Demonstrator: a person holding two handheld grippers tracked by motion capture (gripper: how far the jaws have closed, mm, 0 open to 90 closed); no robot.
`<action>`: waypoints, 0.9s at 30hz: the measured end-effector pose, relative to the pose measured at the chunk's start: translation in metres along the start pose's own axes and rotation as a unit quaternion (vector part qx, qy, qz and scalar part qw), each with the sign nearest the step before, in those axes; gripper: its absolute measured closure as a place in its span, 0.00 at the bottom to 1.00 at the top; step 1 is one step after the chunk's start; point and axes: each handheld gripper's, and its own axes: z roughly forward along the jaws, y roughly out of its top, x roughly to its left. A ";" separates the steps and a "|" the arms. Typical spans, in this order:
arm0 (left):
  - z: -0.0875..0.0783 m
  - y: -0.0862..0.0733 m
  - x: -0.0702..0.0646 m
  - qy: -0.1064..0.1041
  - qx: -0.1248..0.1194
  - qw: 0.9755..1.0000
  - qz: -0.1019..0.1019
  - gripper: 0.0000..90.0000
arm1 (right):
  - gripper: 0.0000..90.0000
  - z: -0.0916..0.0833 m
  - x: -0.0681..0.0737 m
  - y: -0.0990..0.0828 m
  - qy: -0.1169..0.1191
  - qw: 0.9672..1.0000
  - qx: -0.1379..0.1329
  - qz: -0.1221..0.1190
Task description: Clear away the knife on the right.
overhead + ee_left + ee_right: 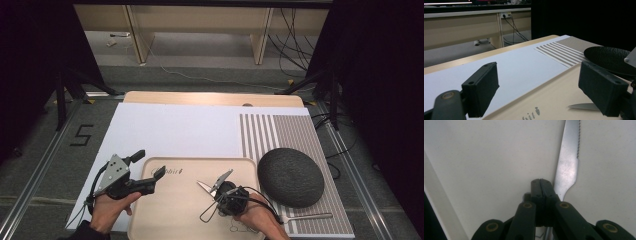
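A pale wooden tray [175, 210] lay at the near edge of the worktop [165, 131], on a white sheet that covered most of it. To the right of the tray was a striped mat [280, 131], and on that mat sat a dark round plate [290, 176], just beside the tray's right rim. A spoon or similar piece of cutlery [307, 217] lay on the mat near the front edge, in front of the plate; its end could not be made out.

The left claw [148, 167] was held in the person's left hand [107, 210] over the tray's left rim, its jaws spread wide with nothing between them. In the left gripper view the tray's printed lettering [534, 113] showed between the open jaws, and the plate [610, 59] stood beyond on the right.

The right claw [216, 189], in the right hand [260, 220], hung over the middle of the tray, pointing toward the far left. In the right gripper view its jaws were pressed together. A knife [567, 167] with a serrated edge lay on the tray just beside them, its handle running under the claw, so whether the jaws pinched it could not be told. In the high view the knife blade [203, 187] showed on the tray next to the claw.
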 end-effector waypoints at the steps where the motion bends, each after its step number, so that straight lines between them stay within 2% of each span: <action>1: 0.000 0.000 0.000 0.000 0.000 1.000 0.000 0.18 | 1.00 0.000 0.000 0.000 -0.002 1.000 0.000 0.000; 10: 0.000 0.000 0.001 -0.001 0.000 1.000 0.001 0.18 | 1.00 -0.001 -0.005 0.000 -0.024 1.000 0.001 0.004; 21: 0.000 -0.001 0.002 0.000 0.000 1.000 0.002 0.18 | 1.00 -0.006 -0.022 -0.007 -0.052 0.998 0.009 0.033; 27: 0.000 -0.001 0.003 0.000 0.000 1.000 0.001 0.18 | 1.00 -0.009 -0.029 -0.010 -0.055 0.997 0.015 0.047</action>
